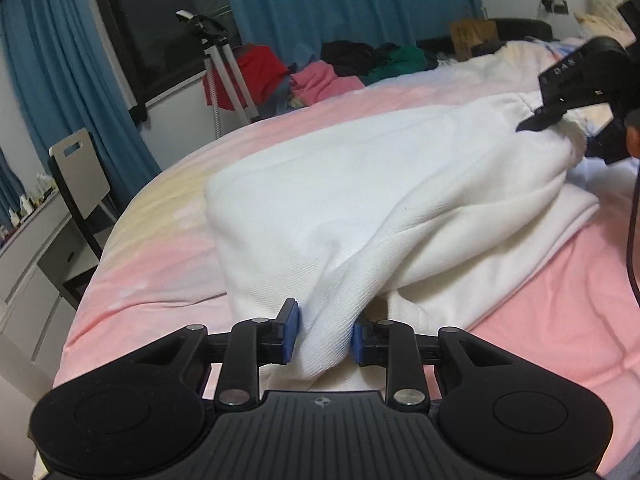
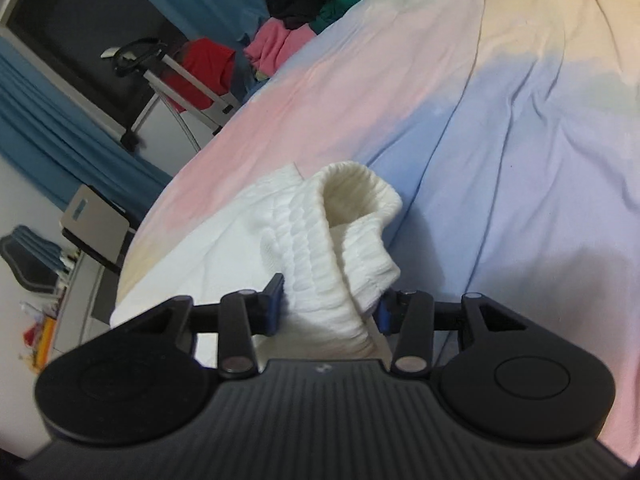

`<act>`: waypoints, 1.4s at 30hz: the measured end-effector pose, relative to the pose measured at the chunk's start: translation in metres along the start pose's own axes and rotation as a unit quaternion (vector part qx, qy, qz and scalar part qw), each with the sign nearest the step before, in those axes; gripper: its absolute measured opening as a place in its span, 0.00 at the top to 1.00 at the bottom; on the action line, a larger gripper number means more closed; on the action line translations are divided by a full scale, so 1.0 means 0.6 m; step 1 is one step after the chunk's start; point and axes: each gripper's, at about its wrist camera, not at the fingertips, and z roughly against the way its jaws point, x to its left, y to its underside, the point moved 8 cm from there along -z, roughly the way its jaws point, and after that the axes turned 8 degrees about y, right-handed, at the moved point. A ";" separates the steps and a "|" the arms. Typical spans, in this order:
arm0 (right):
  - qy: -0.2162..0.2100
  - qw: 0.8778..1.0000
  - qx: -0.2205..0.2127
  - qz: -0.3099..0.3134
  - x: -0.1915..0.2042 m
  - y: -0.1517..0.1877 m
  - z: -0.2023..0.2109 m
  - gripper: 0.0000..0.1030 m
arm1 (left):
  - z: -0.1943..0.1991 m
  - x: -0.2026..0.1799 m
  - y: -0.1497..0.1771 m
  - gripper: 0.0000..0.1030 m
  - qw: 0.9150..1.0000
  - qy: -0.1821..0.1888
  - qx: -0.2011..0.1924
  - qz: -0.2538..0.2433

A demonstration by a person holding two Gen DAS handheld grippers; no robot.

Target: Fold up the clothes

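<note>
A white garment (image 1: 360, 184) lies partly folded on the pastel bedspread (image 1: 160, 248). My left gripper (image 1: 325, 334) is shut on a bunched edge of it at the near end, lifting the cloth off the bed. My right gripper (image 2: 328, 310) is shut on the garment's ribbed hem or cuff (image 2: 340, 236), which stands up in a loop between the blue pads (image 2: 274, 312). In the left wrist view the right gripper (image 1: 560, 116) shows at the far right, holding the garment's far end.
A pile of red, pink, green and black clothes (image 1: 336, 68) sits at the bed's far edge. A tripod stand (image 1: 224, 60), a chair (image 1: 80, 176) and a white dresser (image 1: 28, 264) stand left of the bed. Blue curtains hang behind.
</note>
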 end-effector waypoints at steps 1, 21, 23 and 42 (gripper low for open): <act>-0.002 1.000 0.006 -0.002 0.001 0.003 0.002 0.50 | 0.000 0.003 0.001 0.71 1.000 0.001 0.000 0.006; -0.167 0.985 0.043 0.020 0.079 0.035 0.050 0.19 | -0.014 0.013 0.004 0.64 0.999 0.000 0.001 0.033; -0.175 0.984 0.036 0.029 0.086 0.034 0.053 0.19 | -0.011 0.017 0.003 0.64 0.999 0.005 -0.002 0.045; -0.038 0.997 0.028 0.054 0.055 0.038 0.026 0.72 | -0.010 0.187 0.024 0.12 0.884 0.164 -0.051 0.436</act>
